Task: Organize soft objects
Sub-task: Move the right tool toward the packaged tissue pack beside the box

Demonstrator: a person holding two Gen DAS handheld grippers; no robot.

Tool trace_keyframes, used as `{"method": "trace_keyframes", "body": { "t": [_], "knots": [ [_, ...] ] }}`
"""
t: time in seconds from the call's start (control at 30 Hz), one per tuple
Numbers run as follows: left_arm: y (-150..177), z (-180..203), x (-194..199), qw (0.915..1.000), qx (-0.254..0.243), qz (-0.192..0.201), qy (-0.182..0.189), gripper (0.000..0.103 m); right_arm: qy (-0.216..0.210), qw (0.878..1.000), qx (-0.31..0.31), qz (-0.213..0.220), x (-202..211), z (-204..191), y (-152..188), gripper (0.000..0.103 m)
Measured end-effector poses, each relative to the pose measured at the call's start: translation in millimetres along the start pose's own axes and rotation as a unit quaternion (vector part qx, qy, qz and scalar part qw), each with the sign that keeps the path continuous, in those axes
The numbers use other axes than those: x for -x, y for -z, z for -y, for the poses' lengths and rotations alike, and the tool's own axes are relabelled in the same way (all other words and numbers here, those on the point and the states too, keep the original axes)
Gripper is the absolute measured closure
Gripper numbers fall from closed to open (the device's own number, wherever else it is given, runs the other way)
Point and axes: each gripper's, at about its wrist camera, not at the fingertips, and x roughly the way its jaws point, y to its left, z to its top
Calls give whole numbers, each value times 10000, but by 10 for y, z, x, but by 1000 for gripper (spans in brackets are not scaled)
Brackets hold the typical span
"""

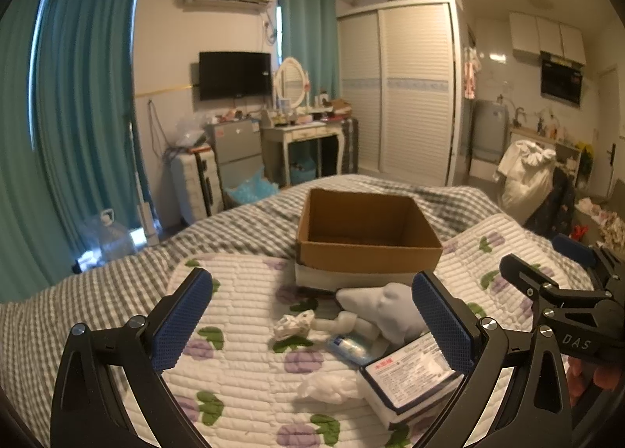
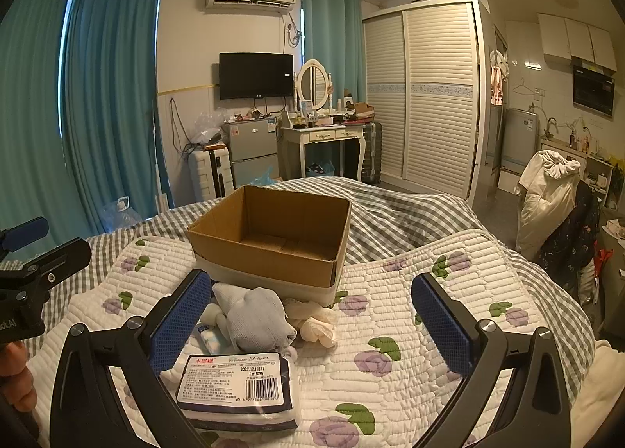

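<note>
On the quilted bed cover [image 1: 242,366], going left to right: the left gripper [image 1: 312,325] is spread wide and holding nothing, hovering over the pile without touching it. Between its pads, around 12 o'clock and close in, sits a small crumpled white wad [image 1: 293,325], and just right of that the pale grey stuffed toy [image 1: 384,311], nearly against the right-hand pad. Down at about 4 o'clock is the flat pack of wipes [image 1: 410,377], long axis running roughly toward 1 o'clock, with a small blue-white tissue packet [image 1: 349,347] tucked between it and the toy.

The empty cardboard box [image 1: 367,256] sits dead ahead past the pile, open side up, so I'd guess everything goes forward into it.

Over on the right, the right gripper [image 2: 312,325] is also wide open and empty. From its view the whole pile lies off to 10–11 o'clock, near its left pad, toy [image 2: 258,317] and wipes [image 2: 234,385] included.

So my read: the left gripper is better lined up for the toy; the right would have to swing left.
</note>
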Motion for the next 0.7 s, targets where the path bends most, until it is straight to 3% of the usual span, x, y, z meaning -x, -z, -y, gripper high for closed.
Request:
{"method": "trace_keyframes", "body": {
  "t": [0.7],
  "knots": [
    [-2, 6, -2, 10000, -1, 13, 0, 0, -12, 10000, 19, -1, 10, -57, -25, 0]
  ]
}}
